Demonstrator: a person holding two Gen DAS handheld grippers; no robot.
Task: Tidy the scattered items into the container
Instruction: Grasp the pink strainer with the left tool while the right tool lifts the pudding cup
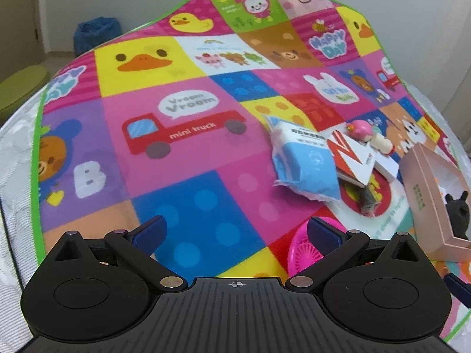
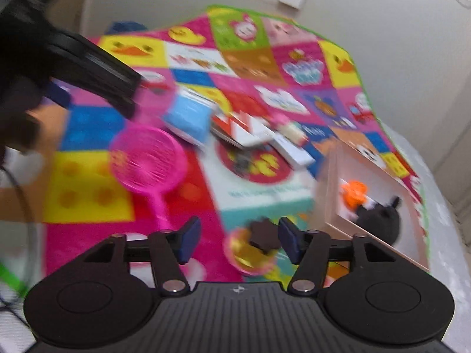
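Observation:
A pink cardboard box (image 1: 424,188) (image 2: 332,194) stands at the right of a colourful play mat; it holds a black plush toy (image 1: 457,214) (image 2: 379,220) and an orange toy (image 2: 353,192). Scattered on the mat are a blue-white packet (image 1: 303,158) (image 2: 188,114), a red-white card (image 1: 350,156) (image 2: 235,129), a pink figurine (image 1: 363,131), a pink sieve (image 1: 306,250) (image 2: 147,158) and a round yellow-pink toy with a dark piece (image 2: 253,247). My left gripper (image 1: 235,229) is open and empty above the mat. My right gripper (image 2: 240,242) is open, with the round toy between its fingers.
The play mat (image 1: 182,158) lies on a white bed (image 1: 14,153). The left gripper's black body (image 2: 73,67) fills the right wrist view's upper left. A white box (image 2: 294,150) lies by the card. A blue bag (image 1: 94,35) and walls are behind.

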